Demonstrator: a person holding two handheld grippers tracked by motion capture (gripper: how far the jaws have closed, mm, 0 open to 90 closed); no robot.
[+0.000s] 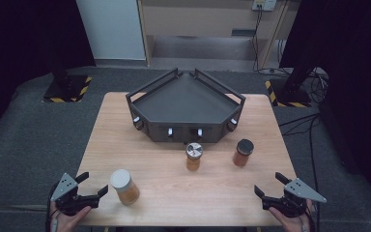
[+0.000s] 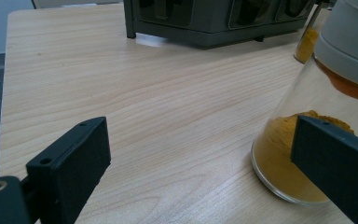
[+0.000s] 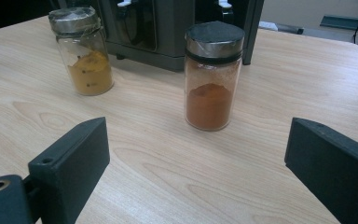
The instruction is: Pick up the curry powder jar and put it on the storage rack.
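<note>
While both my tools gape wide and hold nothing, the white-lidded jar (image 1: 124,186) stands just right of my left tool (image 1: 92,185), and the black-lidded jar (image 3: 212,76) ahead of my right tool (image 1: 269,183).

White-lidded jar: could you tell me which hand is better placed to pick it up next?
Left. The left gripper sits open right beside the white-lidded jar, which already stands at its jaw. The right gripper is across the table, facing the black-lidded jar.
</note>
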